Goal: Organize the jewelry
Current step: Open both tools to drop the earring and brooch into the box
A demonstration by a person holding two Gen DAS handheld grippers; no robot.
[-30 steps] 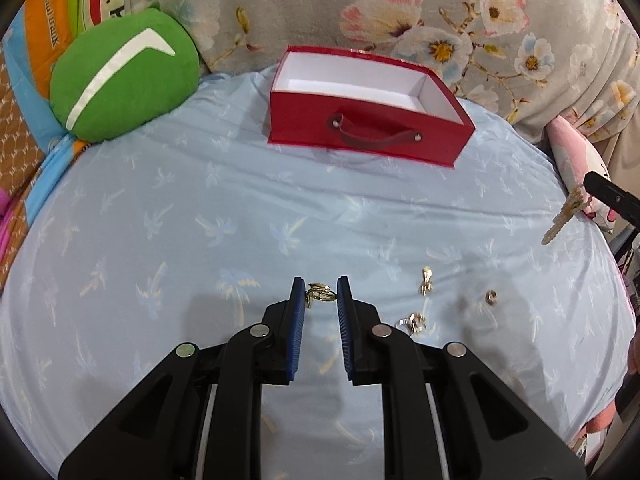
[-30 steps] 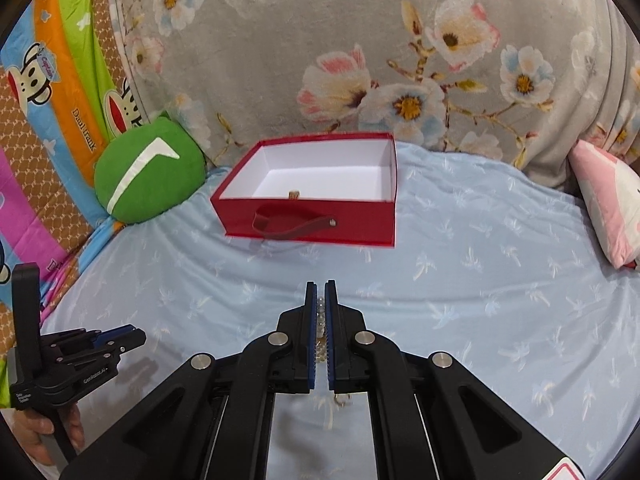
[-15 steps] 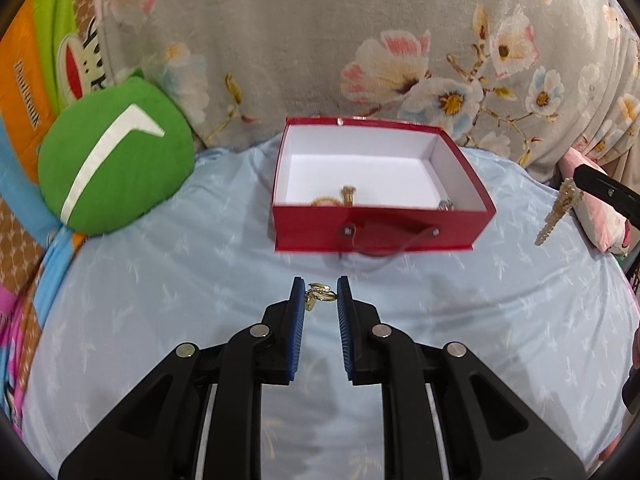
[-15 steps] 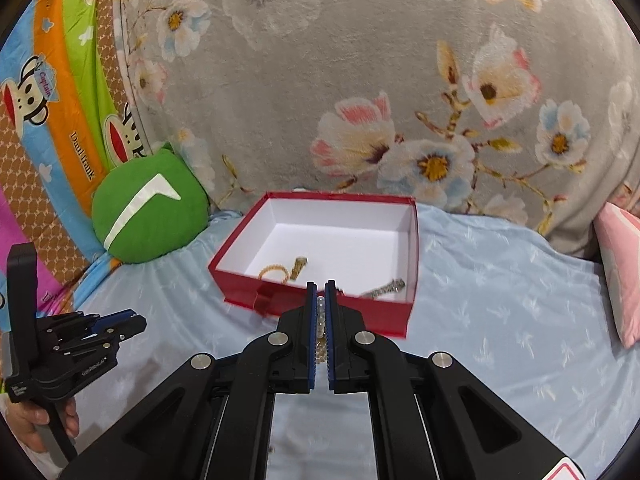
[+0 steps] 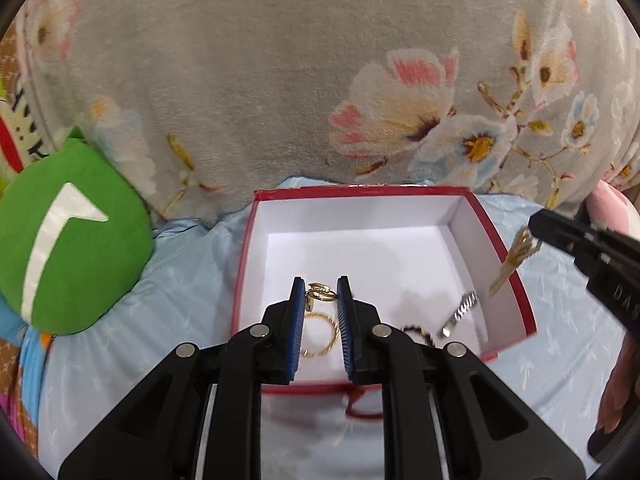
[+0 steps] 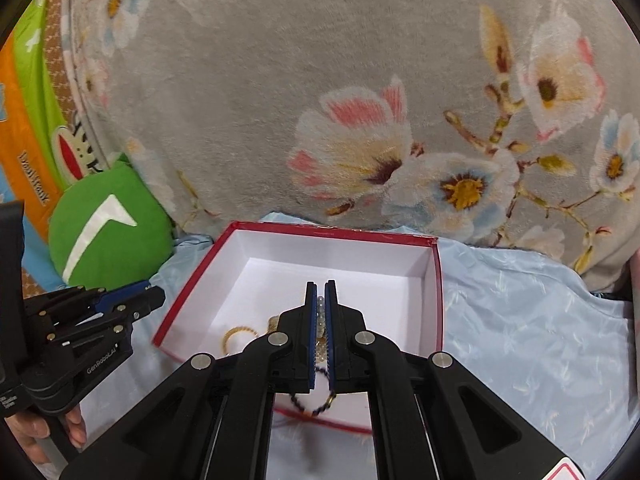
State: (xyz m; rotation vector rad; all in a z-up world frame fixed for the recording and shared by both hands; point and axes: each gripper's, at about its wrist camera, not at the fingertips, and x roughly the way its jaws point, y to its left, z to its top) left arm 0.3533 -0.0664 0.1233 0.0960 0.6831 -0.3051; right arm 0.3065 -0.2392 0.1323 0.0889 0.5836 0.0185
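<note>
My left tongs [image 5: 321, 294] held a small gold earring [image 5: 319, 293] between partly closed pads, above the near part of the open red box [image 5: 516, 280]. My right tongs [image 6: 319, 300] were clamped almost fully on a gold beaded chain [image 5: 513, 258], which hung over the box's right wall. Inside lay a gold ring bracelet [image 5: 320, 334], a silver chain [image 5: 460, 312] and a dark beaded strand [image 6: 314, 404]. The box stood on the blue bed sheet [image 6: 528, 320], beside a green cushion [image 5: 68, 240].
</note>
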